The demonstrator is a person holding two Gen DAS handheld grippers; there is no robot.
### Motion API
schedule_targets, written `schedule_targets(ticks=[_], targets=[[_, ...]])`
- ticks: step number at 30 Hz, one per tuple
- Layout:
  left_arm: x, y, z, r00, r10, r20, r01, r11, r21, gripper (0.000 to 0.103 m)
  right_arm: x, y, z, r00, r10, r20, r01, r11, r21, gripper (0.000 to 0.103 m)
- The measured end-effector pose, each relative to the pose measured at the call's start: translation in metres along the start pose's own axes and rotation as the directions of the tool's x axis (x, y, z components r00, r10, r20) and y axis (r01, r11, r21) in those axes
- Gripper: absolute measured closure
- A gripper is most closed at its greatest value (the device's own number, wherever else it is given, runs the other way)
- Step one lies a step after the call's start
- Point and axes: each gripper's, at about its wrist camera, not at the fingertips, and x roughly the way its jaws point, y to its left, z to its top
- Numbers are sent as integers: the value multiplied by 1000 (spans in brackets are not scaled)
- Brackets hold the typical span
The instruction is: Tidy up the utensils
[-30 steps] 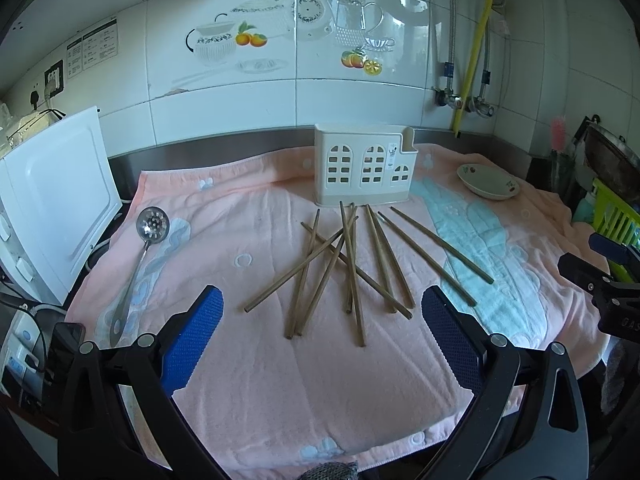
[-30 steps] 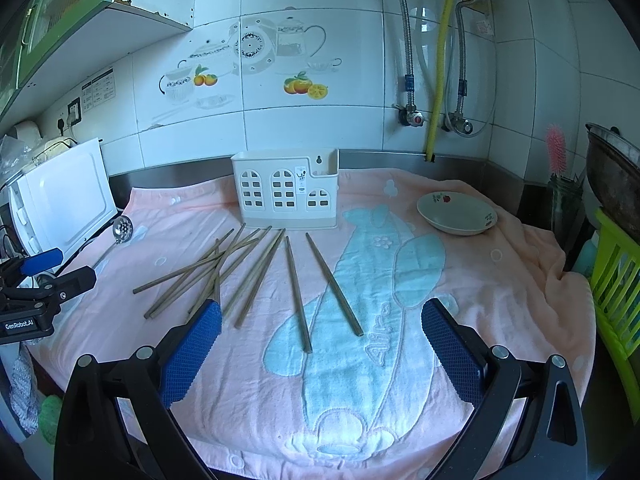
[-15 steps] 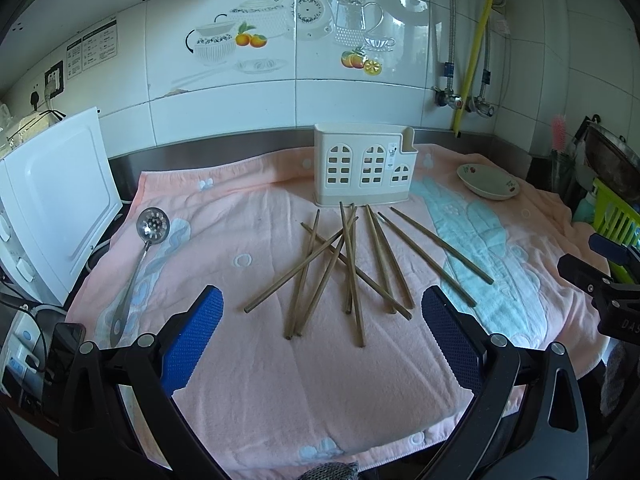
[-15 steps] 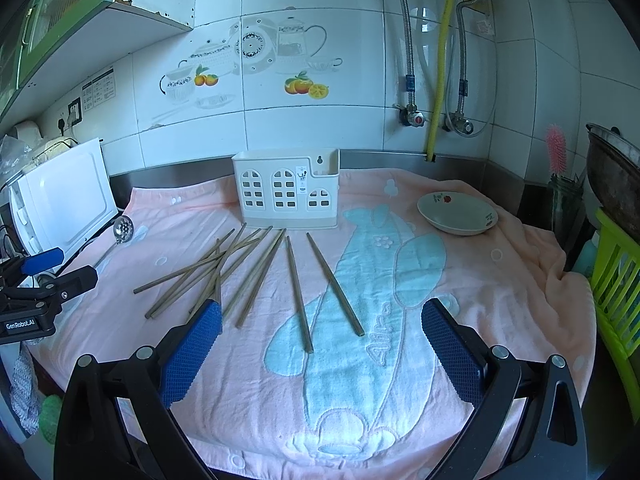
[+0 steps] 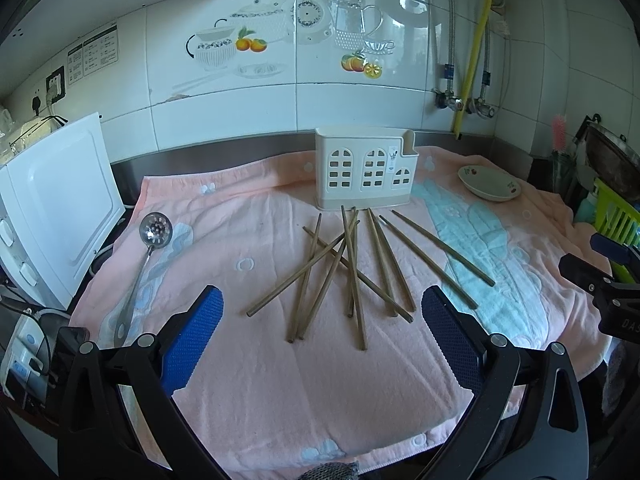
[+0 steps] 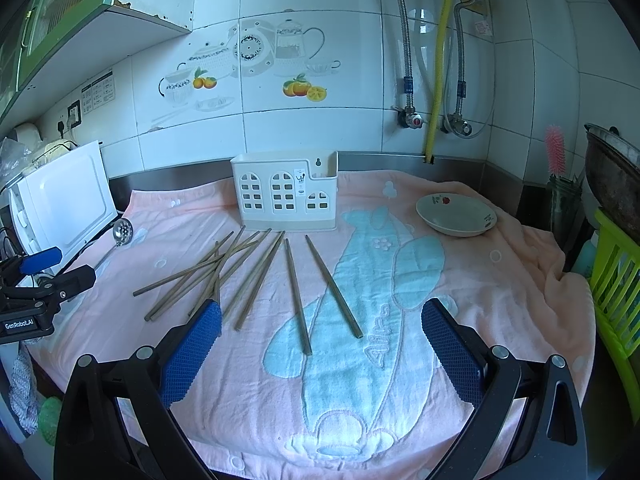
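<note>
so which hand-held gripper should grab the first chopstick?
Probably the right hand-held gripper: open, with two chopsticks lying apart from the rest directly ahead. The left hand-held gripper, also open, faces the crossed pile, harder to pick singly.

A pink towel [image 5: 248, 380] covers the counter. On it lie scattered wooden chopsticks [image 5: 352, 272], a white utensil caddy [image 5: 364, 174] behind them, a slotted ladle [image 5: 148, 252] left, a shallow bowl [image 5: 489, 184] far right.

Legible marking "GenRobot.AI" on the black body of the left gripper [image 6: 48, 268], seen far left of the right gripper's fingers. Partial "DAS" on the right gripper [image 5: 600, 256], far right of the left one. Script "Alin" woven in the towel [image 6: 380, 344]. Wall notices [image 5: 93, 55] unreadable.
</note>
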Motion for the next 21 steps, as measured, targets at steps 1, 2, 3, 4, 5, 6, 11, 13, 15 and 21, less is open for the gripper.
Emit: schedule_targets(ticks=[1, 2, 3, 4, 5, 6, 11, 13, 15, 21], targets=[[0, 0, 0, 1000, 1, 1, -1, 1000, 0, 5, 1, 0, 0, 1000, 0, -1, 0, 1000, 0, 6], [0, 0, 0, 1000, 3, 2, -3, 1000, 1, 5, 0, 0, 0, 1000, -1, -2, 1, 1000, -1, 6], [-1, 0, 1, 1000, 3, 3, -3, 1000, 2, 5, 0, 0, 0, 1000, -2, -1, 2, 1000, -1, 6], [-1, 0, 1, 1000, 4, 3, -4, 1000, 3, 5, 0, -1, 0, 1000, -1, -2, 1, 1000, 0, 6], [-1, 0, 2, 1000, 4, 3, -4, 1000, 4, 5, 1, -1, 1, 1000, -1, -2, 1, 1000, 0, 6], [-1, 0, 2, 1000, 4, 3, -4, 1000, 5, 5, 0, -1, 0, 1000, -1, -1, 1, 1000, 0, 6], [-1, -1, 4, 1000, 5, 4, -5, 1000, 9, 5, 1, -1, 0, 1000, 0, -3, 0, 1000, -1, 6], [-1, -1, 4, 1000, 5, 4, -5, 1000, 8, 5, 2, -1, 0, 1000, 1, -3, -1, 1000, 0, 6], [0, -1, 4, 1000, 6, 4, -6, 1000, 6, 5, 2, -1, 0, 1000, 1, -4, -1, 1000, 0, 6], [2, 0, 6, 1000, 8, 1, -8, 1000, 5, 5, 5, -2, 1, 1000, 2, -7, -2, 1000, 1, 6]])
